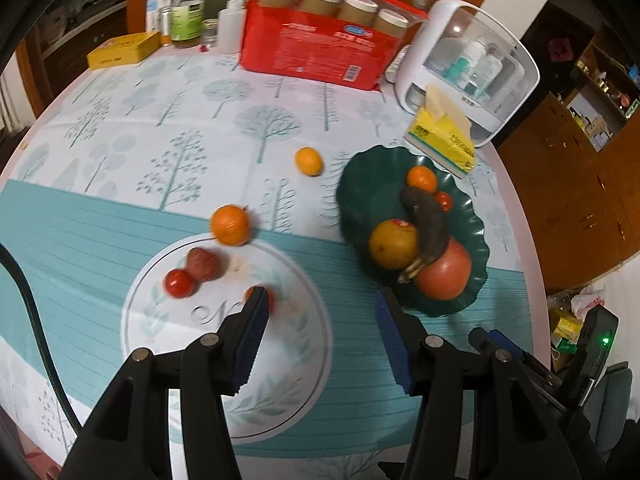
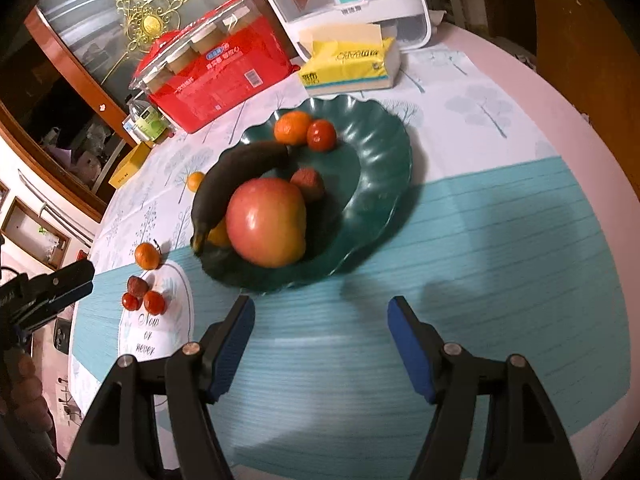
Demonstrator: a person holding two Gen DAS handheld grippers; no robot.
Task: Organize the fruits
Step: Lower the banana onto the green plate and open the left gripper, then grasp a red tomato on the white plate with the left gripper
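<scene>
A dark green scalloped plate holds a big red-yellow apple, a blackened banana, a mandarin, a cherry tomato, a lychee and a yellow-orange fruit. Loose on the cloth lie two mandarins, a lychee and two cherry tomatoes. My left gripper is open above the cloth, its left finger over one tomato. My right gripper is open and empty, just short of the plate's near rim.
At the back stand a red pack of jars, a white clear-fronted box, a yellow tissue pack, a yellow tin and several bottles. The round table's edge runs just right of the plate.
</scene>
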